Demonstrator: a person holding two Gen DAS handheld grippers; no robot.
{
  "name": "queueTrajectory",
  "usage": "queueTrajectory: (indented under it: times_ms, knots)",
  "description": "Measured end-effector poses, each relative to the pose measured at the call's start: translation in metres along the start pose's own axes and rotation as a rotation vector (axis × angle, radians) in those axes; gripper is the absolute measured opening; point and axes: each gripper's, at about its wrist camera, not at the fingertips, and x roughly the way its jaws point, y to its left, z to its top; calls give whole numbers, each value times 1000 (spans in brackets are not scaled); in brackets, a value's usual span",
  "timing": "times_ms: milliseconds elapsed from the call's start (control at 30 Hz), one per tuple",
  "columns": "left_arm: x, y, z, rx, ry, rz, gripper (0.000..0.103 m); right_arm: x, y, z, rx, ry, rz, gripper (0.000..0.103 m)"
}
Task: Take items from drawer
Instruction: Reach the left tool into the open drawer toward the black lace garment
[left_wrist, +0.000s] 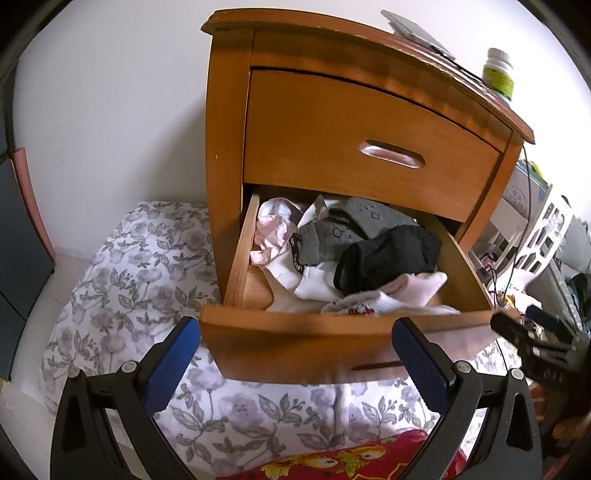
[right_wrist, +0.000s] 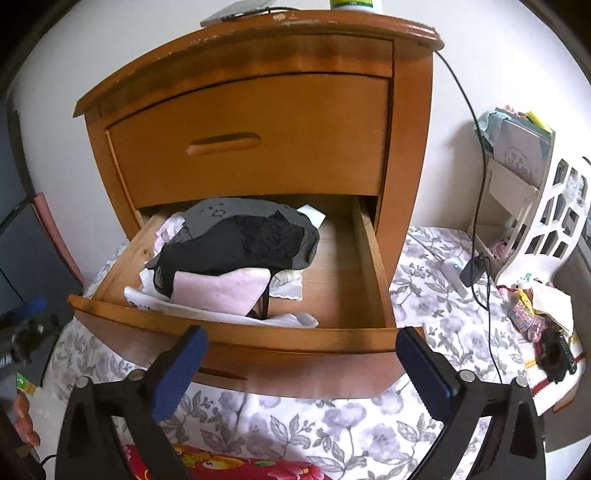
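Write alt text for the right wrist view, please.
An open gripper hovers in front of a wooden nightstand's pulled-out lower drawer, which holds a pile of black, grey, pink and white clothes. The upper drawer is shut.

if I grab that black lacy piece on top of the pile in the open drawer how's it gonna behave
The black lacy garment is probably floppy: it drapes over the pile, so it would sag and bunch when lifted. It looks thin and partly sheer, so likely very light. Its lace may snag, and since it overlaps the pink cloth in the drawer, neighbours might drag along.
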Motion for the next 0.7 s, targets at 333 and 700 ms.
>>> queueTrajectory:
  times_ms: [333,700]
  knots:
    - [32,-9,36,21,83,-39,103,15,-3,3,16,55,-1,103]
    - [72,-44,74,154,238,-16,103,11,-8,14,11,69,-1,103]
